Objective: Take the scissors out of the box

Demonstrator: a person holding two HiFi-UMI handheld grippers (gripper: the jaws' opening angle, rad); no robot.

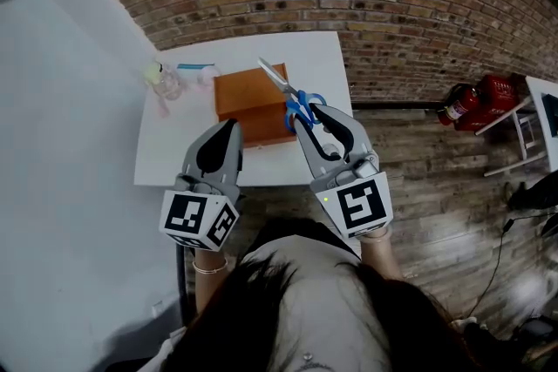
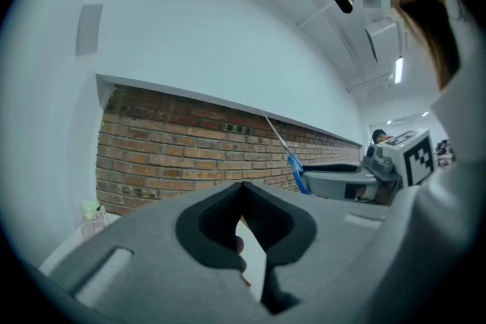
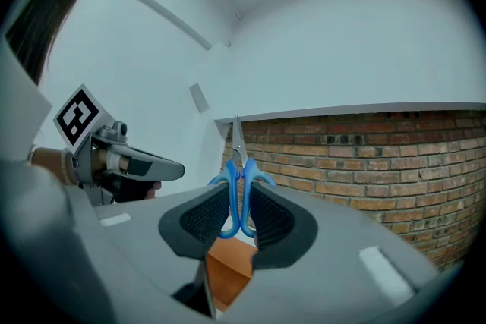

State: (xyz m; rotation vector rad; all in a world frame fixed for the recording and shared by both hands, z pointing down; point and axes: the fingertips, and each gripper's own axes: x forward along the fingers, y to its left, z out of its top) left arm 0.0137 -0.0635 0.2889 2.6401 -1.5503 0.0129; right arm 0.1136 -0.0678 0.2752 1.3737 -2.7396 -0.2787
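Note:
Blue-handled scissors (image 1: 297, 105) hang in the air over the right part of the open orange-brown box (image 1: 248, 97) on the white table (image 1: 174, 144). My right gripper (image 1: 307, 116) is shut on their handles, and the blades point up and away to the left. In the right gripper view the scissors (image 3: 239, 186) stand upright between the pads, with the box (image 3: 228, 269) below. My left gripper (image 1: 231, 128) is shut with nothing in it, over the table's front edge, left of the right one. In the left gripper view its tips (image 2: 243, 190) meet, and the scissors (image 2: 285, 148) show at the right.
A clear plastic bottle (image 1: 166, 81) and a blue item (image 1: 193, 65) lie at the table's far left. A brick wall (image 1: 392, 4) stands behind the table. A red fire extinguisher (image 1: 471, 104) and another white table (image 1: 540, 96) are on the wooden floor at right.

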